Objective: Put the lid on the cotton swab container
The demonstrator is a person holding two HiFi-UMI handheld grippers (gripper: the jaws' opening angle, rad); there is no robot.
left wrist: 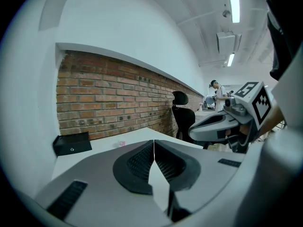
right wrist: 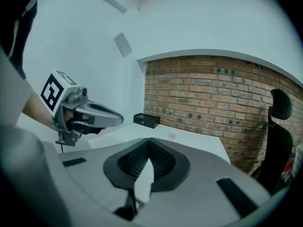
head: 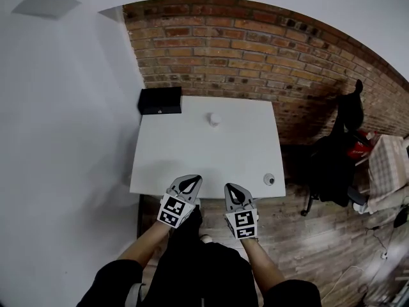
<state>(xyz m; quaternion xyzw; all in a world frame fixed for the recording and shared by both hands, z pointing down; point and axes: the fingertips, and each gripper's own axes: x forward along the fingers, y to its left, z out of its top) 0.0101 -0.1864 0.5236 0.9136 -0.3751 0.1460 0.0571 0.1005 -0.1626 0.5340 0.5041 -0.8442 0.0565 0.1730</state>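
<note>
Jaws on both grippers are pressed shut, pad to pad, w/ nothing held in either. The L gripper [head: 191, 180] and R gripper [head: 229, 187] sit side by side at the 6 o'clock edge of the white table [head: 172, 165]. Each is in one of the person's hands, tips aimed to 12 o'clock.

The swab container [head: 215, 119] is a small white pot. It stands upright on the table at 12 o'clock from the grippers, close to the far edge and well apart from both sets of tips. In the left gripper view it's just a tiny pinkish dot at approx. 10 o'clock from the shut tips. In the right gripper view it shows at approx. 1 o'clock from that gripper's tips, also far off.

The lid [head: 269, 180] looks like the small flat round thing w/ a dark middle, but it's too small to be sure. It lies by the table's 4 o'clock corner, at 3 o'clock from the R gripper, near it but not touching.

A black box [head: 160, 100] sits on the table's 11 o'clock corner. A brick wall [head: 255, 50] runs behind the table at 12 o'clock. A black chair [head: 335, 152] w/ dark clothes on it stands at 3 o'clock, on the wood floor [head: 332, 248].
</note>
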